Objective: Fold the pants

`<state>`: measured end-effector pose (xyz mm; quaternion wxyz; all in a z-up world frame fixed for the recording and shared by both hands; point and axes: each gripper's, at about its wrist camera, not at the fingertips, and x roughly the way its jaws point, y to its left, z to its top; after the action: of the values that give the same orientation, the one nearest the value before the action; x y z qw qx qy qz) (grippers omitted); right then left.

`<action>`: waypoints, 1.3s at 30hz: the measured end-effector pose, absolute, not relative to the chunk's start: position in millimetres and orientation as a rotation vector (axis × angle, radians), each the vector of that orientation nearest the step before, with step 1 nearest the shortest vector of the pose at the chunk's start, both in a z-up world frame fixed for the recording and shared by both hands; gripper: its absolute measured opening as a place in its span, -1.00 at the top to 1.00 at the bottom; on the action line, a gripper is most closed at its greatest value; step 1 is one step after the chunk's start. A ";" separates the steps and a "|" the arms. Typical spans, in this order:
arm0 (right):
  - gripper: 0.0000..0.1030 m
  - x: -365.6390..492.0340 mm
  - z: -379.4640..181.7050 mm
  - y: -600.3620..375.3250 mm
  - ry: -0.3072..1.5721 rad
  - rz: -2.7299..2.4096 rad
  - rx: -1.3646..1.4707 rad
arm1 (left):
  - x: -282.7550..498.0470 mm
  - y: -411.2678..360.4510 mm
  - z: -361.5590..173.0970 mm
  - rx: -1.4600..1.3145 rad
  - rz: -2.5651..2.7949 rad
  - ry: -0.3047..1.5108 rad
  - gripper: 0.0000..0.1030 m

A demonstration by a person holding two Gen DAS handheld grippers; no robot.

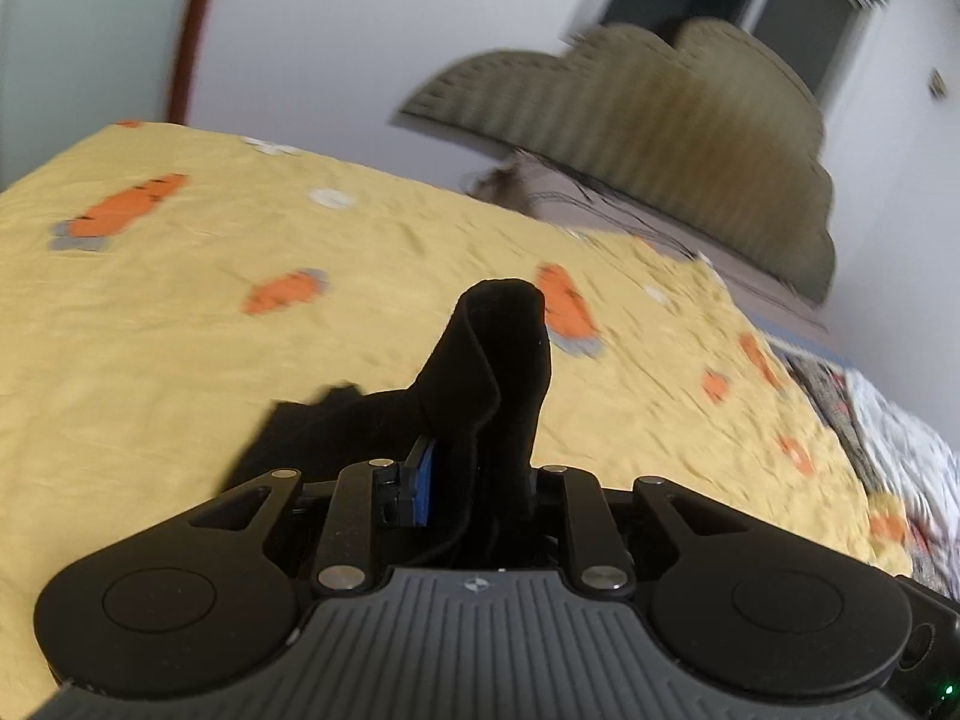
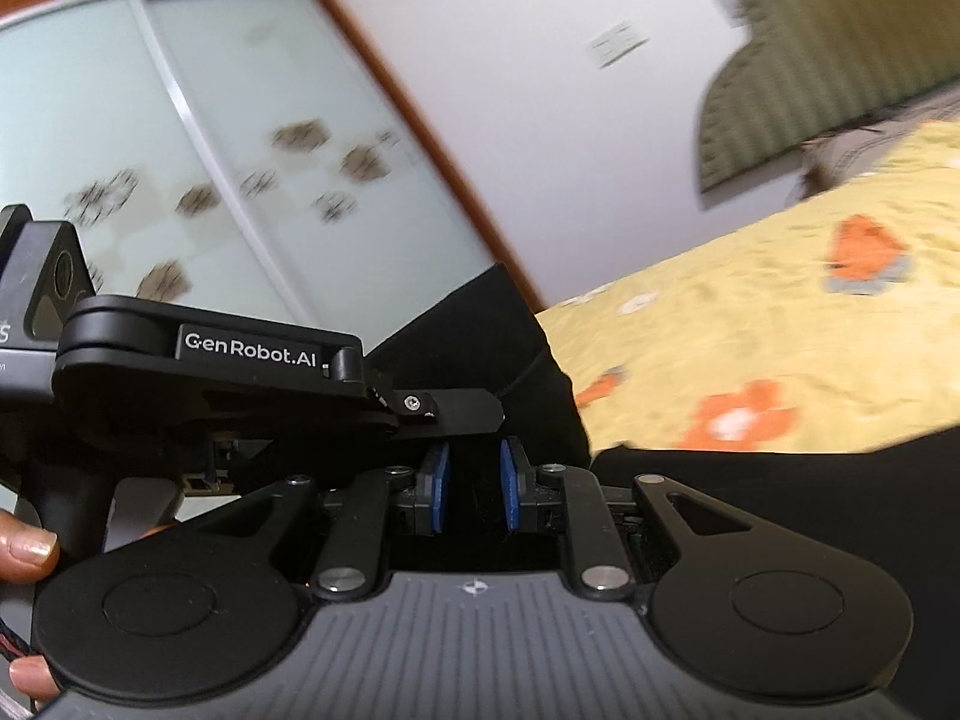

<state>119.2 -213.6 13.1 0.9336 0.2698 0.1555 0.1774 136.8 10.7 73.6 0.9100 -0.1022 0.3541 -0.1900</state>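
**Two grippers closed on one pair of black pants, lifted above the bed**

Two grips noted. The left gripper (image 1: pixel 474 480) has its jaws narrow and clamped on a bunched fold of the black pants (image 1: pixel 480 372); the cloth stands up ahead of the jaws and trails down to the left onto the yellow bedspread (image 1: pixel 180 300). The right gripper (image 2: pixel 474 486) shows its jaws narrow with dark cloth between the blue pads (image 2: pixel 510 492), so it appears to hold the same garment. The left gripper sits just beside it, on its left. Judgement: the held edge runs from gripper to gripper, so both must travel together.
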 end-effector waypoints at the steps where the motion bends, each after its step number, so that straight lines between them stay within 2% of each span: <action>1: 0.66 114.3 9.7 -223.5 0.314 0.345 0.566 | 135.7 -2.3 71.2 -0.199 -0.406 0.738 0.51; 12: 0.66 73.8 -33.5 -315.8 0.329 0.118 0.712 | 136.9 -122.7 22.3 -0.097 -0.529 0.841 0.43; 18: 0.65 68.3 -60.1 -348.3 0.360 0.029 0.781 | 149.0 -160.8 -6.6 -0.066 -0.579 0.898 0.31; 20: 0.66 60.7 -67.3 -361.5 0.350 0.008 0.794 | 152.5 -163.9 -10.4 -0.097 -0.611 0.920 0.08; 23: 0.66 48.3 -63.3 -372.4 0.348 -0.097 0.706 | 155.7 -157.0 -6.7 -0.168 -0.693 0.952 -0.12; 24: 0.66 42.7 -60.8 -376.1 0.348 -0.144 0.674 | 157.1 -151.7 -3.0 -0.180 -0.705 0.945 -0.16; 26: 0.65 33.8 -57.0 -385.4 0.334 -0.199 0.656 | 161.1 -139.9 5.0 -0.187 -0.681 0.915 -0.45; 28: 0.65 32.4 -51.7 -390.6 0.319 -0.173 0.653 | 167.9 -125.9 10.7 -0.173 -0.609 0.879 -0.57; 29: 0.62 35.5 -49.1 -391.7 0.319 -0.142 0.650 | 171.6 -119.3 12.2 -0.145 -0.569 0.864 -0.58; 30: 0.46 41.8 -46.0 -389.8 0.325 -0.099 0.644 | 175.5 -114.2 13.2 -0.109 -0.534 0.855 -0.58; 31: 0.12 48.6 -44.7 -386.7 0.335 -0.063 0.635 | 179.3 -108.9 12.3 -0.065 -0.498 0.844 -0.58; 33: -0.39 65.2 -43.1 -376.3 0.365 -0.018 0.602 | 186.0 -99.4 9.9 -0.002 -0.441 0.826 -0.58; 39: -0.36 100.7 -52.0 -367.2 0.440 0.067 0.634 | 200.3 -67.8 0.6 -0.017 -0.382 0.855 -0.60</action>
<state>100.7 -367.2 -52.0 0.9259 0.3093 0.2143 0.0329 200.3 -67.8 0.6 0.8923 -0.0084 0.4121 -0.1841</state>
